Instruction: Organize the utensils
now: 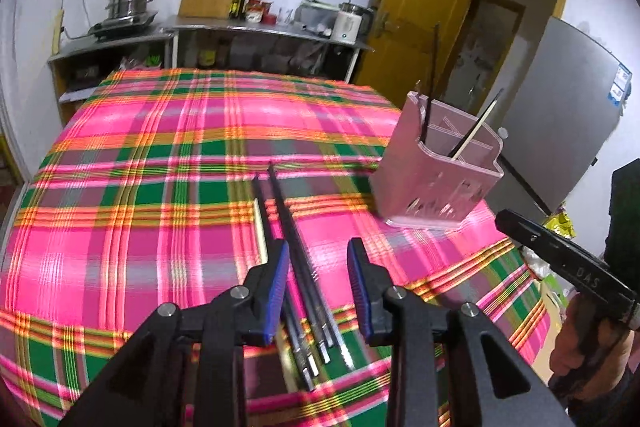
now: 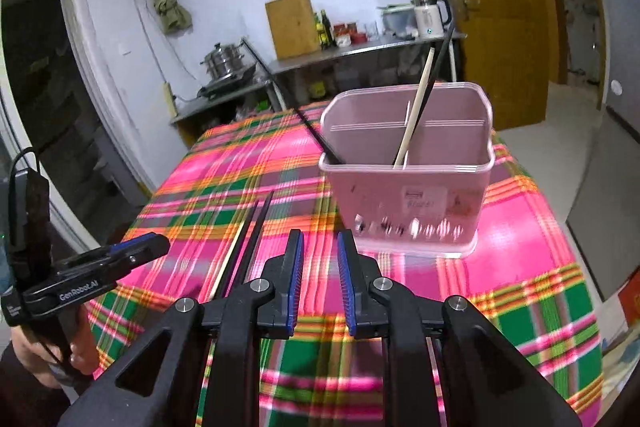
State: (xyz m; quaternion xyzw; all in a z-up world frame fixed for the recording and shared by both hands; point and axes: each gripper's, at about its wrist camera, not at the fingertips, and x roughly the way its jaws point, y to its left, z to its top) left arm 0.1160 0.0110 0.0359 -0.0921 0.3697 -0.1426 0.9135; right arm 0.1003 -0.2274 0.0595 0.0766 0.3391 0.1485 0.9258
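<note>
A pink plastic utensil holder stands on the plaid tablecloth and holds a pale wooden chopstick and black chopsticks. Several black chopsticks and one pale wooden chopstick lie on the cloth; they also show in the right wrist view. My left gripper is open just above the black chopsticks, which lie between its fingers. My right gripper is open and empty, in front of the holder.
The right gripper's body shows at the right in the left wrist view; the left gripper's body shows at the left in the right wrist view. A steel counter with pots and a kettle stands behind the table. A yellow door is at the right.
</note>
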